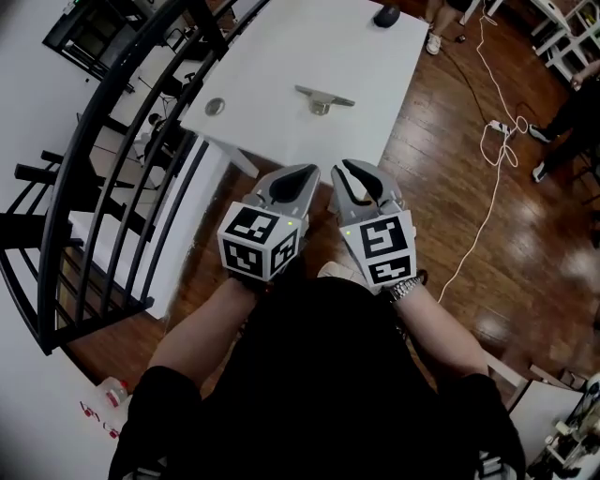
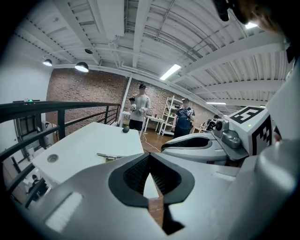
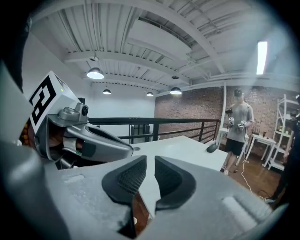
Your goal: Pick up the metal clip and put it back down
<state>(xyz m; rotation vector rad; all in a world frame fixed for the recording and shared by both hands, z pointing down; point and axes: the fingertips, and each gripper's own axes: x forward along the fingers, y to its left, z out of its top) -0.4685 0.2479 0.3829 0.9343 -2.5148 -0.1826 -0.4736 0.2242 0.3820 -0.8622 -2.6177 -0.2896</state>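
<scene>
Head view first, from its left side: a black railing [image 1: 112, 178] curves past the white tabletop [image 1: 309, 47], which stands on a wooden floor [image 1: 487, 244]. Close to the tabletop's near left corner lies a small round disc [image 1: 215, 106]. Short of the near edge, over the floor and close to the person's body, the left gripper [image 1: 302, 178] is held with its marker cube toward the camera. The left gripper view shows that gripper [image 2: 150, 161] with its jaw tips pressed together and only floor and table edge visible through the small gap behind them, so it holds nothing. The metal clip [image 1: 323, 98] lies flat on the tabletop, right of the disc and not far from the near edge, well apart from both tools and touched by neither. It appears in the left gripper view as a thin bar [image 2: 110, 155] on the white surface. Just beside the left tool, the right gripper [image 1: 354, 178] is held at the same height, and in its own view the right gripper [image 3: 150, 161] has its jaws a narrow slit apart with nothing between them. At the tabletop's far edge sits a dark rounded object [image 1: 385, 16], and a white cable [image 1: 487, 187] trails over the floor to the right
</scene>
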